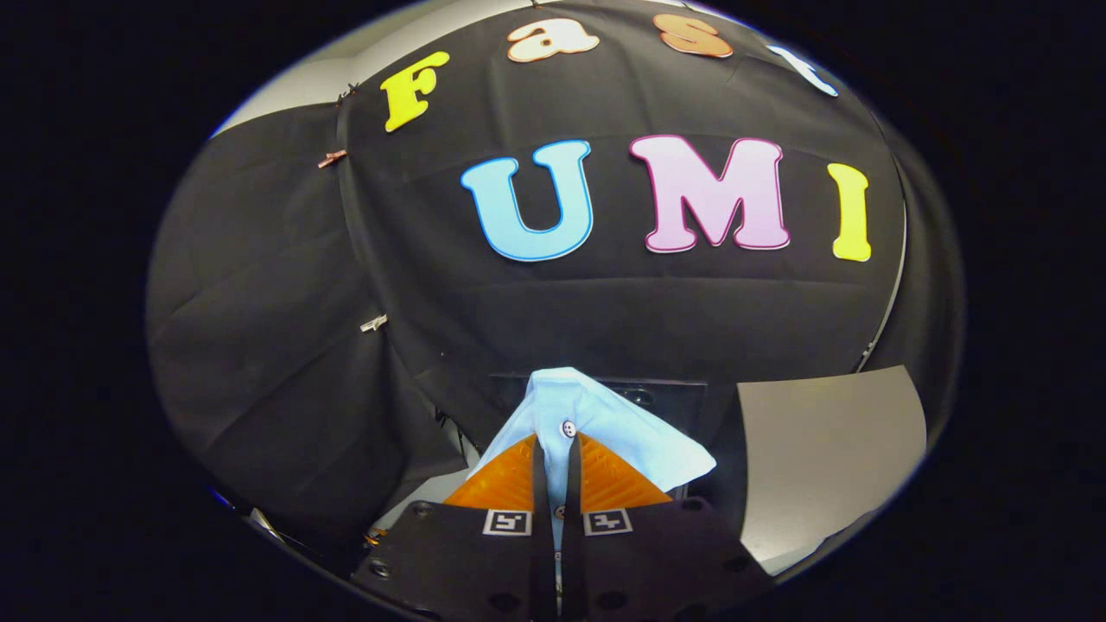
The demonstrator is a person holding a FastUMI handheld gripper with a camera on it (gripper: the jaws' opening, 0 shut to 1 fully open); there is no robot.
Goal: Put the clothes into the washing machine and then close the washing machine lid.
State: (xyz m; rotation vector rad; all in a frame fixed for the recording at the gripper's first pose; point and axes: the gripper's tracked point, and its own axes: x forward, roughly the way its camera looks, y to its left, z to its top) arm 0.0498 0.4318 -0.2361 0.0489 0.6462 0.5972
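We see the gripper (556, 449) with its 2 fingers (510, 479) drawn almost together, only a thin slit left between them, and both press on a pale blue shirt (605, 415) that is pinched in that slit. The cloth rises out above the fingertips into a rounded fold and spreads down to the right of the fingers in a pointed flap. 1 small white button (568, 428) sits on the shirt just above the fingertips, and a 2nd one peeps through the slit lower down, near the 2 square markers (507, 522) on the finger bases. The gripper points level or a little upward, toward the black cloth wall (259, 345) of the booth, with the shirt held up in front of it. Just behind the shirt we make out a dark rectangular panel (665, 397), too hidden to tell what it is. To the right of the shirt, near it but apart, stands a flat grey board (821, 458). Left of the shirt, 2 small clips (373, 324) pin the wall cloth.
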